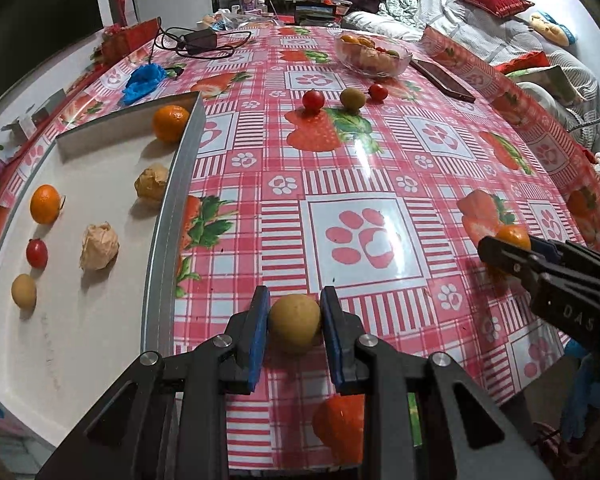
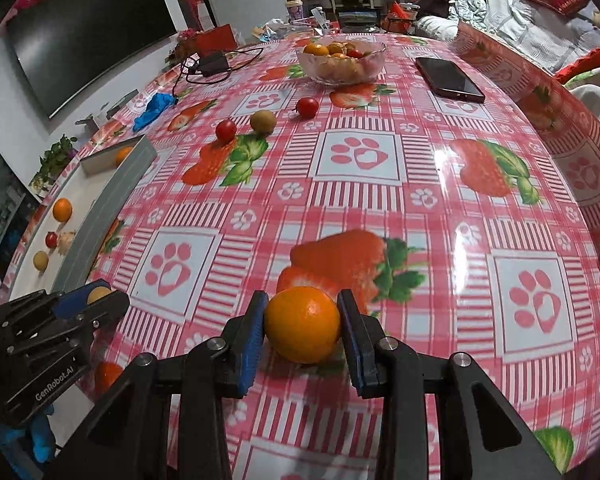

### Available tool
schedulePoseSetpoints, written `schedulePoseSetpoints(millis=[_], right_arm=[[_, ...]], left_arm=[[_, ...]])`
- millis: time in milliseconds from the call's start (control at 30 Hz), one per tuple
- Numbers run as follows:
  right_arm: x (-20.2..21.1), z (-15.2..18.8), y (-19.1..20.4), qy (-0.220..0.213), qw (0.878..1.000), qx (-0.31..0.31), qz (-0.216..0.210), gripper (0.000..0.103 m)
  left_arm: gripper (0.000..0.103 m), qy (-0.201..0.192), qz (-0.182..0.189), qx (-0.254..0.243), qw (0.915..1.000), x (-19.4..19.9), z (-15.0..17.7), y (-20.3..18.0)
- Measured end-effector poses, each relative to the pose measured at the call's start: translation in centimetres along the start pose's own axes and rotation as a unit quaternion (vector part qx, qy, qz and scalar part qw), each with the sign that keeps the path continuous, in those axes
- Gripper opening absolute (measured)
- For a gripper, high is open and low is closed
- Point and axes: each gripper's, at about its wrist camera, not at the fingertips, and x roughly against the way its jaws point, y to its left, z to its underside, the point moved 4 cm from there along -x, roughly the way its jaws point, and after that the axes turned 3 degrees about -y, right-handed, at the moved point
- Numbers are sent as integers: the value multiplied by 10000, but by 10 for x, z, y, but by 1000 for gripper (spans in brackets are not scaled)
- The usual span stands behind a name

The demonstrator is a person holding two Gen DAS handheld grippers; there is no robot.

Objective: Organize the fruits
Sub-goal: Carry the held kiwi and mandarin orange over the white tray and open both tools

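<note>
Now both fruits are gripped: the small tan fruit (image 1: 294,328) is pinched in the left claw (image 1: 294,330), the orange (image 2: 302,324) in the right claw (image 2: 302,326), each just over the checked worktop (image 1: 380,168). That puts the step at carrying, it seems. Next comes a move left over the grey wall into the white tray (image 1: 96,184), setting each beside its own kind, clear of those already lying there.

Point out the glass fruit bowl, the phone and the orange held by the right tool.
Glass fruit bowl (image 2: 374,65): right wrist view, on its right-hand wall.
Phone (image 2: 449,79): right wrist view, middle of its dark screen.
Orange (image 2: 302,323): right wrist view, middle of its peel, between the right tool's pads.
</note>
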Motion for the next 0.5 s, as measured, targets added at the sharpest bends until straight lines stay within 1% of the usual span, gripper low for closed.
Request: schedulePoseSetpoints(millis=[500], right_arm=[[1,8,12,-14,9987,392,327,37]], left_arm=[[28,-46,-16,-54,10000,2,2,-1]])
